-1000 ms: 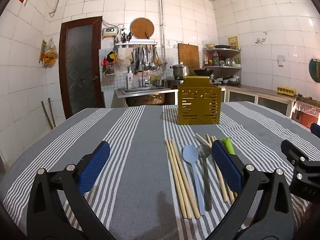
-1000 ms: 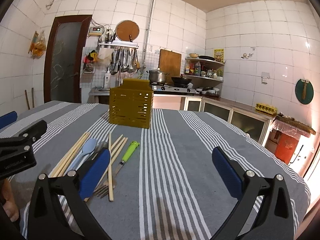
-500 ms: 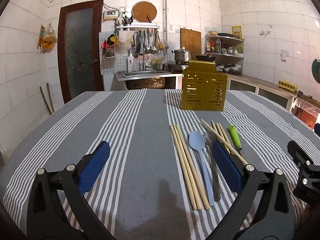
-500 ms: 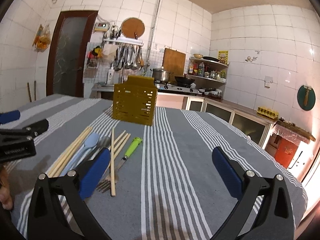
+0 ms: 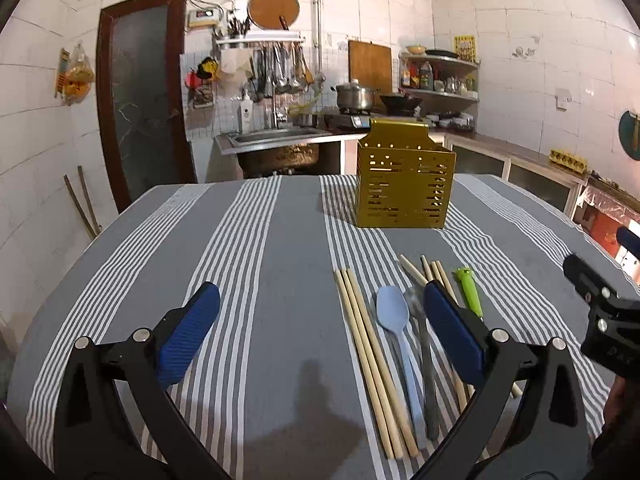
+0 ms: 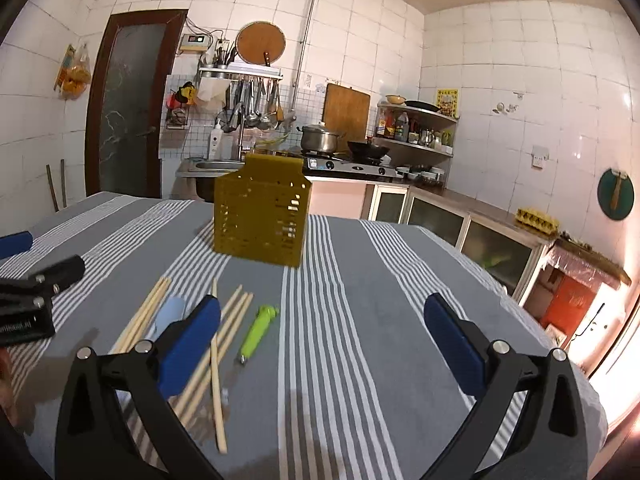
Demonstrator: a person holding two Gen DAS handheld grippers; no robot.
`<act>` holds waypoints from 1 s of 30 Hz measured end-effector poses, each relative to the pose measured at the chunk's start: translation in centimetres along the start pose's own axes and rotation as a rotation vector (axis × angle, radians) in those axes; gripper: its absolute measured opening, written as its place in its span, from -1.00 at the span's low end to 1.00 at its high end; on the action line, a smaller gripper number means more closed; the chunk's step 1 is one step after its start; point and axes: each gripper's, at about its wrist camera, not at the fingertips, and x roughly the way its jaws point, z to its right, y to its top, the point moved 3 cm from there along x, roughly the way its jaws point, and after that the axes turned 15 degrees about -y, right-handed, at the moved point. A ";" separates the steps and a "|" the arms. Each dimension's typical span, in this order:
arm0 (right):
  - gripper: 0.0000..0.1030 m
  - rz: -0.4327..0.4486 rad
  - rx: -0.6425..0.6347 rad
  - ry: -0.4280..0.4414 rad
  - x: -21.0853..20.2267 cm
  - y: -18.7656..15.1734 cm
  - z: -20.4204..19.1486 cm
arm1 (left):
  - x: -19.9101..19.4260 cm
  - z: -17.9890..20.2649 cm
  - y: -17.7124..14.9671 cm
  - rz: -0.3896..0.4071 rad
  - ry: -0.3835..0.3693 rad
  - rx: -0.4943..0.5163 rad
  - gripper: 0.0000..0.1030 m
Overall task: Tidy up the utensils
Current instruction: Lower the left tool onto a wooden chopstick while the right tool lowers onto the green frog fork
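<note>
My left wrist camera low over the worktop (image 5: 280, 264), facing the far kitchen wall, my right wrist camera beside it looking likewise, both near the cloth, both sharing the yellow caddy (image 5: 404, 184) and chopsticks (image 6: 218, 364)

Grey striped tablecloth (image 5: 280, 264) covers table. Far wall: brown door (image 5: 140, 96) left, sink (image 5: 272, 138) centre, steel pot (image 5: 354, 96) and wok (image 5: 400, 102) on stove, shelf right.
</note>
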 end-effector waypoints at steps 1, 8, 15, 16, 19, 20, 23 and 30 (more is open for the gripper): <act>0.93 -0.005 0.002 0.001 0.4 0.6 -0.2 | 0.5 -0.1 0.3 -0.020 -0.001 0.004 0.91; 0.93 -0.152 -0.039 -0.026 5.0 2.1 -2.3 | 4.7 -0.6 2.4 -0.125 -0.004 0.026 0.91; 0.93 -0.296 -0.020 -0.051 9.5 1.1 -3.1 | 8.2 -2.8 3.3 -0.202 -0.029 -0.066 0.90; 0.93 -0.296 -0.025 -0.058 9.8 1.0 -3.3 | 8.9 -3.2 3.1 -0.215 -0.041 -0.093 0.90; 0.92 -0.322 -0.045 -0.063 11.2 0.1 -4.4 | 10.9 -4.1 1.7 -0.256 -0.054 -0.149 0.86; 0.91 -0.340 -0.049 -0.056 11.7 -0.5 -4.7 | 11.6 -4.3 0.9 -0.282 -0.052 -0.152 0.78; 0.90 -0.380 -0.059 -0.059 12.7 -1.8 -5.1 | 13.3 -4.5 -0.9 -0.350 -0.053 -0.155 0.63; 0.83 -0.440 -0.051 -0.049 14.2 -3.1 -5.6 | 14.4 -5.6 -1.8 -0.376 -0.023 -0.166 0.59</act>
